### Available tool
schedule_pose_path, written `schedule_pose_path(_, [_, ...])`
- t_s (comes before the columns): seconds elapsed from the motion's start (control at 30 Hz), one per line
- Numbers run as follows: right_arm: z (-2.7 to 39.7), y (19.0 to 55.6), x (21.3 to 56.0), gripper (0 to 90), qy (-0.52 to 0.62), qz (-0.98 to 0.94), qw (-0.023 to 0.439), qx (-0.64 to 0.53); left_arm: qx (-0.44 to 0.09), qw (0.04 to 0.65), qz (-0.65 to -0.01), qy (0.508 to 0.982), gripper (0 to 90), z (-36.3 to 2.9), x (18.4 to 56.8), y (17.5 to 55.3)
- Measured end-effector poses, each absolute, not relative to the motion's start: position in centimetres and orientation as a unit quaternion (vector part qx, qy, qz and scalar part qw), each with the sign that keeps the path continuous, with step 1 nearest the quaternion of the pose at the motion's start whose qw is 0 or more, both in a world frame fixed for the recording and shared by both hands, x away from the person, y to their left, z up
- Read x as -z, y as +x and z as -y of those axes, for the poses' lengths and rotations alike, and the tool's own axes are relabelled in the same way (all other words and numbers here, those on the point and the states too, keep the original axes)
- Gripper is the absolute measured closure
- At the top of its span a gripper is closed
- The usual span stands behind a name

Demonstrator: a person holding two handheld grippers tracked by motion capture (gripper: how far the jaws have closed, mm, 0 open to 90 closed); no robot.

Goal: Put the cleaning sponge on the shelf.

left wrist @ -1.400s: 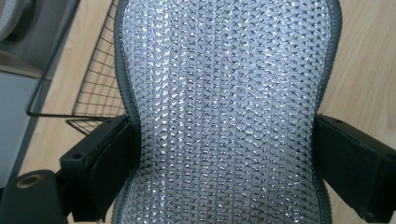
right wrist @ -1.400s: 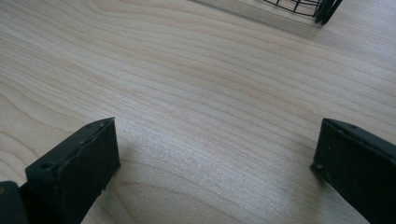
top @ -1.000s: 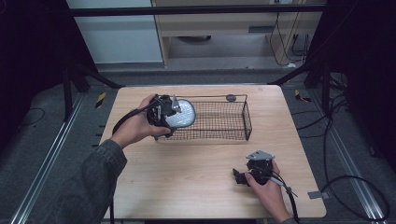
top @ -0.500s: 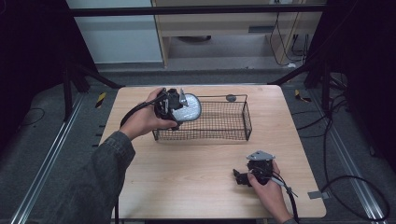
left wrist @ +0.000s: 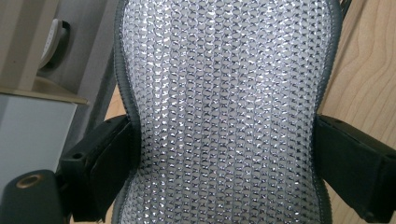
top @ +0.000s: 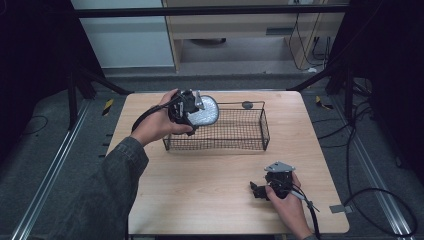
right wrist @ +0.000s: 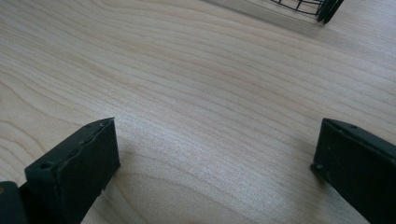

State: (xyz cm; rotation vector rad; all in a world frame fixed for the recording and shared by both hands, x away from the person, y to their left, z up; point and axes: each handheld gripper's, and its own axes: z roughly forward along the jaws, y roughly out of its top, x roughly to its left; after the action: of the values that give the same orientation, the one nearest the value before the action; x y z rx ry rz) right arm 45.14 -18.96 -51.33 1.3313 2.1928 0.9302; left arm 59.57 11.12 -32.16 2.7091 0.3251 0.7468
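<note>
A silvery, mesh-textured pad with a grey rim (top: 206, 112) is pinched between the jaws of my left gripper (top: 192, 111), lifted over the left end of the black wire basket (top: 250, 144). In the left gripper view the silvery pad (left wrist: 224, 107) runs up between both black jaws, which press its sides. My right gripper (top: 260, 190) rests low on the wooden table (top: 200, 195) near the front right, held by a hand. In the right gripper view my right gripper (right wrist: 215, 154) stands open with only bare wood between its jaws.
A small dark round object (top: 247, 105) lies on the table behind the basket. A corner of the basket (right wrist: 322, 9) shows at the top of the right gripper view. Metal frame bars and cables surround the table.
My left gripper has carried the silvery pad up and slightly right, above the basket's left end. The right gripper has stayed in place.
</note>
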Motion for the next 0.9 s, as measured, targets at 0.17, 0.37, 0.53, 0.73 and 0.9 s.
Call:
schedule_pose_path(0.17, [19.1,45.2,51.3,0.4,0.478,-0.786,0.206,-0.334,-0.259,0.161,-0.108,0.946,8.2,-10.9,32.3,59.7])
schedule_pose_path(0.37, [19.2,45.3,51.3,0.4,0.478,-0.786,0.205,-0.335,-0.260,0.159,-0.104,0.947,8.1,-11.0,32.7,60.2])
schedule_pose_path(0.53, [19.3,45.3,51.3,0.4,0.481,-0.784,0.206,-0.335,-0.260,0.161,-0.106,0.946,8.1,-11.1,32.9,60.5])
schedule_pose_path(0.73, [19.3,45.3,51.3,0.4,0.481,-0.784,0.207,-0.335,-0.264,0.166,-0.104,0.944,8.2,-11.2,33.0,60.7])
schedule_pose_path(0.9, [19.3,45.3,51.3,0.4,0.481,-0.784,0.207,-0.334,-0.268,0.162,-0.103,0.944,8.2,-11.5,33.2,60.9])
